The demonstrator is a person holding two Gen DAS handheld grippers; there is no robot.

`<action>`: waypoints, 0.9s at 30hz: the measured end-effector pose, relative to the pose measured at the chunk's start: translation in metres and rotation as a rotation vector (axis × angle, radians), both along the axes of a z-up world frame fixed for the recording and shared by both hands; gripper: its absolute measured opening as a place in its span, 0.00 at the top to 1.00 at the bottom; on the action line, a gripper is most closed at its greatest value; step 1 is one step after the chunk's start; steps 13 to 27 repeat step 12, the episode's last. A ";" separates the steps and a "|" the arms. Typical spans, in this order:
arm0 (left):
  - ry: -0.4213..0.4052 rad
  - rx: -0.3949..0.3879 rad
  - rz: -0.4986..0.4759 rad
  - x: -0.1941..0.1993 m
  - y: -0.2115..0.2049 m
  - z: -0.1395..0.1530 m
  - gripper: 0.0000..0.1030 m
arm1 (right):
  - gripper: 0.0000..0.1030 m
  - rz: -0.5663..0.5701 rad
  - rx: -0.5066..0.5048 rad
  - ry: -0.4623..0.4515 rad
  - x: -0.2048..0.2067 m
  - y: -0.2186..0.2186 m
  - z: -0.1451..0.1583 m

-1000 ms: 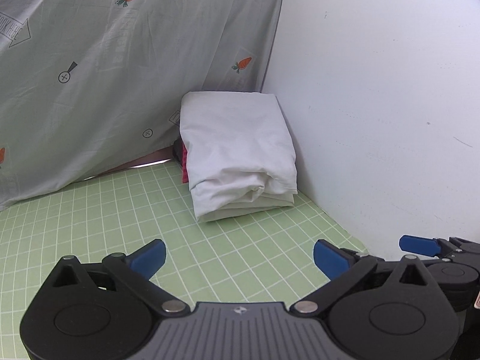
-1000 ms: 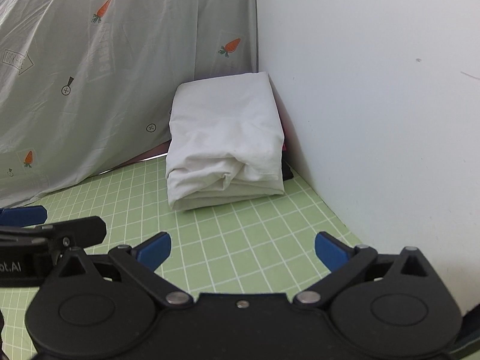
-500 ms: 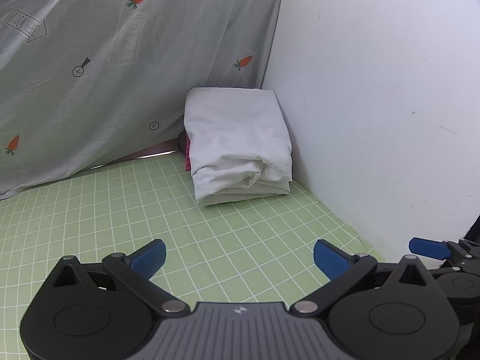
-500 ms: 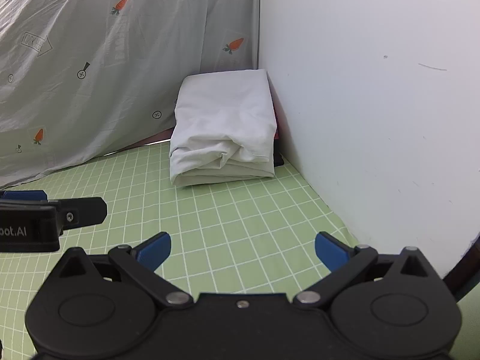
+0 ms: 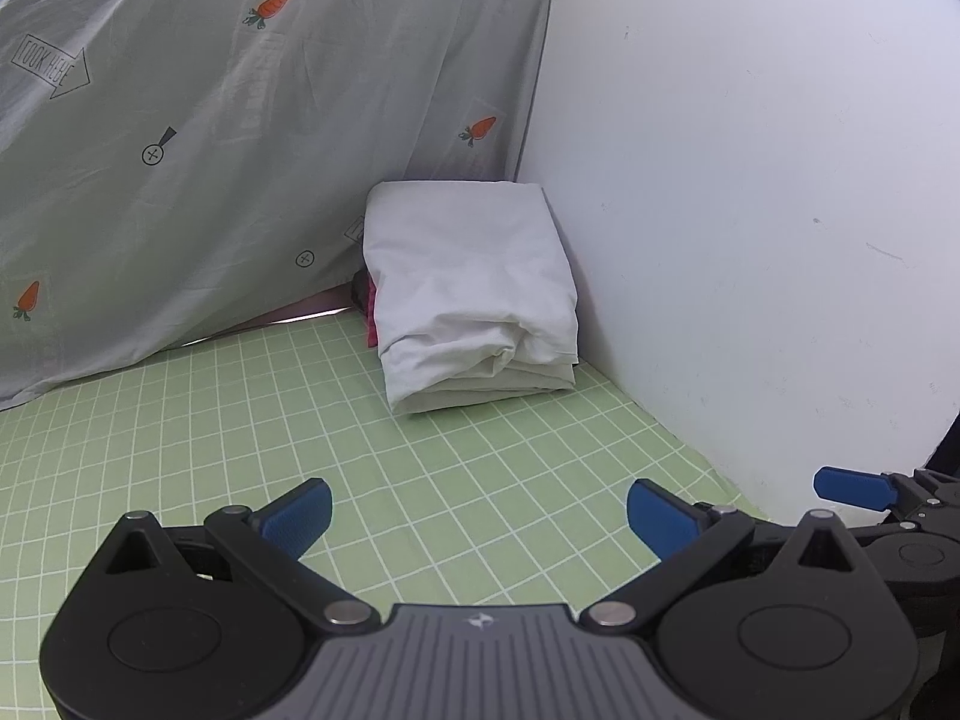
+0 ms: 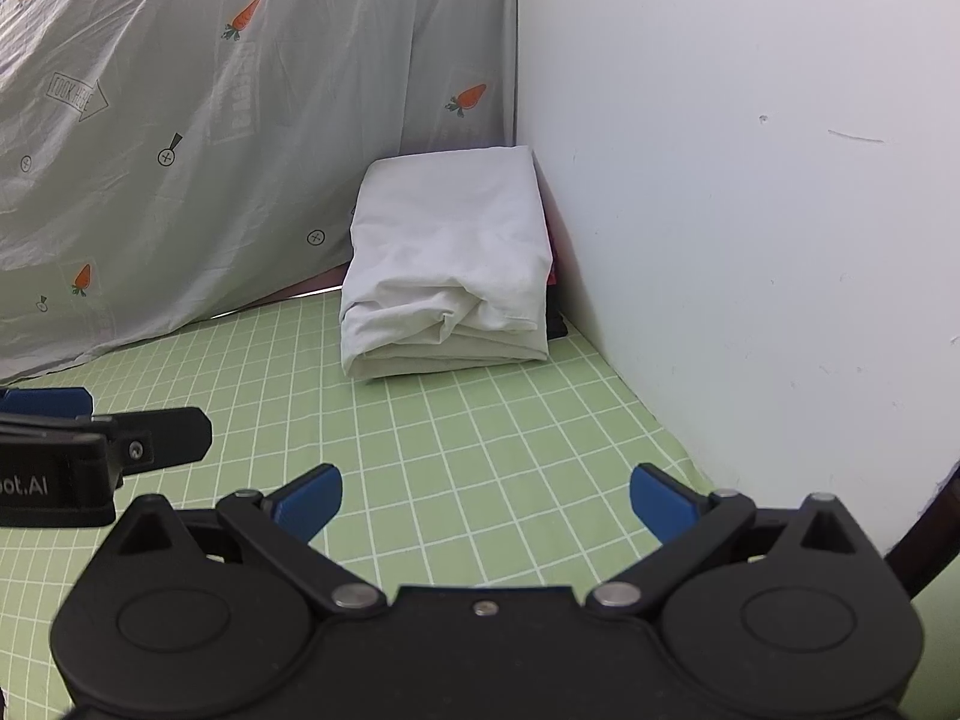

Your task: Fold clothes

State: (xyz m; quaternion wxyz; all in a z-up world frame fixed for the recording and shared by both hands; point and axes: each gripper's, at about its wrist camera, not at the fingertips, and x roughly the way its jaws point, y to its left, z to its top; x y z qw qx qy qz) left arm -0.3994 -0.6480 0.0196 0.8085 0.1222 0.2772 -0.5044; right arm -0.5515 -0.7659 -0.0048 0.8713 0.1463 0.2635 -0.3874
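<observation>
Green grid mat; folded white cloth in corner, maybe pink beneath. Both tongs wide open, empty.

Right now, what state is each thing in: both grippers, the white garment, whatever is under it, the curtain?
Left gripper: open, empty, over the mat.
Right gripper: open, empty.
White garment: folded, lying in the corner against the wall.
Pink item: mostly hidden under the garment.
Curtain: hanging, hem reaching the mat.

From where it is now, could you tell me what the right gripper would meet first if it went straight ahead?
Probably the folded white garment in the corner. The right gripper is open and empty, with only bare green grid mat between; depth is uncertain.
</observation>
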 end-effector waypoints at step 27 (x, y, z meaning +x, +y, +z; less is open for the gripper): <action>-0.004 0.006 0.000 -0.005 -0.003 -0.001 0.00 | 0.00 -0.007 0.008 0.000 -0.005 -0.001 -0.001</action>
